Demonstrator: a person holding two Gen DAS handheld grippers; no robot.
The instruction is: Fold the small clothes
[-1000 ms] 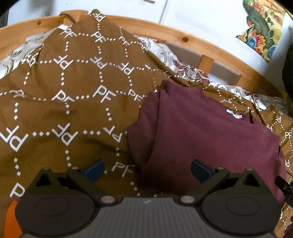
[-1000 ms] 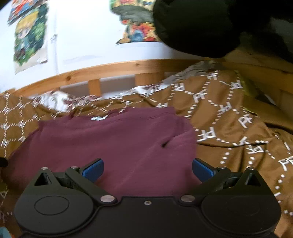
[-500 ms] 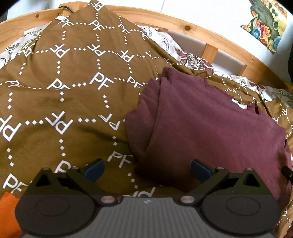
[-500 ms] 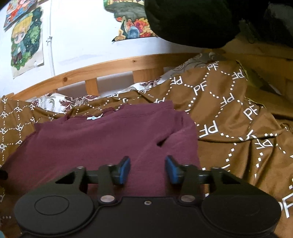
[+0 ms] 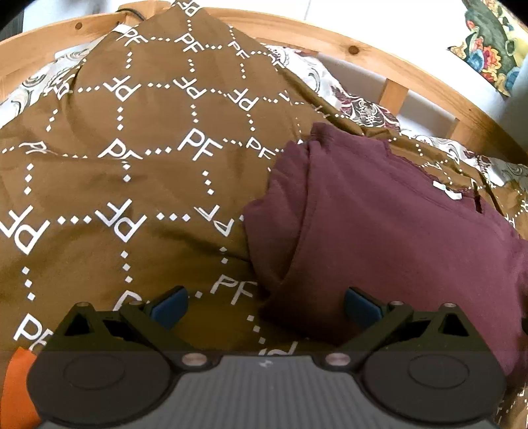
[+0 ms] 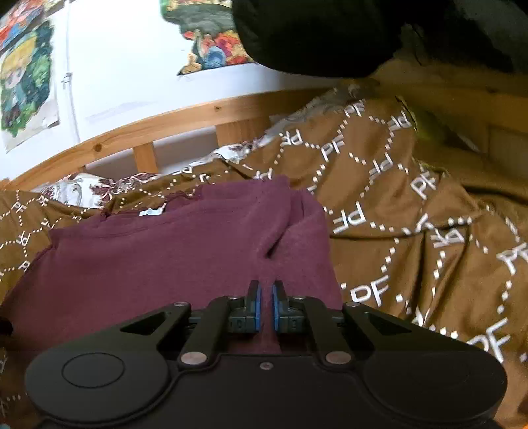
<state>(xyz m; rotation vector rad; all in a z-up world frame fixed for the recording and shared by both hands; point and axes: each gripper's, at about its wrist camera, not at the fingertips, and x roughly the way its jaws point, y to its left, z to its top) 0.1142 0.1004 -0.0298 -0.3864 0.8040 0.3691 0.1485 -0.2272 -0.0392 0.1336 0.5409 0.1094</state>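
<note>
Bedding fills most of what I can see: a brown blanket (image 5: 138,184) printed with white dotted hexagons and "PF" letters spreads across the bed, rumpled into soft ridges. A wooden bed rail (image 5: 363,56) curves behind it along the white wall, and a strip of pale floral sheet (image 5: 359,109) peeks out between blanket and rail toward one o'clock in the left wrist view. From the right wrist view the same rail (image 6: 184,115) runs from nine o'clock up toward twelve, with colourful posters (image 6: 26,82) on the wall above it and a dark black mass (image 6: 330,29) crowding the top edge.

On the blanket lies the maroon garment (image 5: 396,237), already doubled over, its rolled side edge facing nine o'clock and a small white label (image 5: 447,193) near its far edge. In the right wrist view the garment (image 6: 165,250) sits at centre and left, a crease pulling up toward its right-hand corner.

Lower down, the left gripper (image 5: 265,303) hangs with its blue-padded fingers spread wide, one pad over the blanket and the other over the garment's near edge, nothing between them. The right gripper (image 6: 265,303) has its blue pads drawn almost together at the garment's near edge; whether cloth is actually pinched between them I cannot tell. A scrap of orange (image 5: 16,386) shows at seven o'clock beside the left tool.
</note>
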